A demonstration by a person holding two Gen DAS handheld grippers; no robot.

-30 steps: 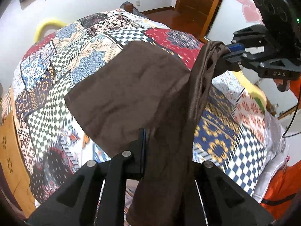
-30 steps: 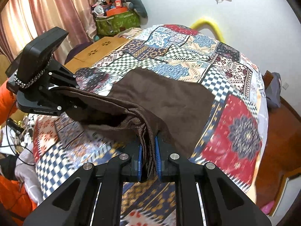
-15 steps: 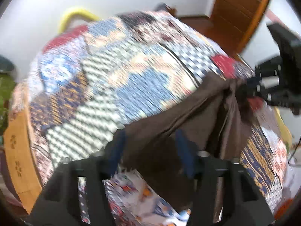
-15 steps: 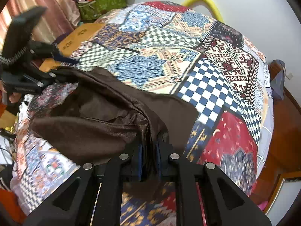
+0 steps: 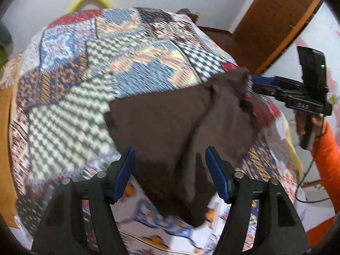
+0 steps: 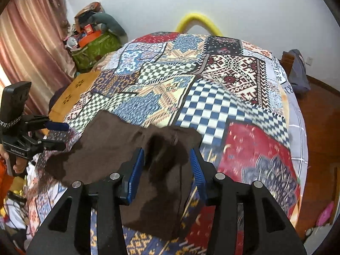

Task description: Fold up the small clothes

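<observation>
1. Left wrist view: the left tongs (image 5: 170, 170) stand apart and are opening. The cloth (image 5: 170, 127), a brown garment, lies between the blue pads (image 5: 125, 172), but neither pad presses on it; it is released.
2. Left wrist view: the cloth rests on the bed (image 5: 70, 110), on a patchwork cover. One layer lies doubled over another, with a diagonal ridge running toward the far right corner.
3. Left wrist view: the right tongs (image 5: 252, 85) sit at that far corner, just beside the cloth edge. Contact cannot be told from here.
4. Right wrist view: the right tongs (image 6: 167, 170) are opening. The cloth (image 6: 119, 148) lies between and under the pads (image 6: 136, 170), bunched and shadowed there, not clamped.
5. Right wrist view: the left tongs (image 6: 57, 136) stand at the cloth's left edge, apart from it.
6. Progress, as a judgement: one fold appears laid and both corners let go. The near edges lie uneven and rumpled. Smoothing, and probably a further fold to a compact shape, remain.
</observation>
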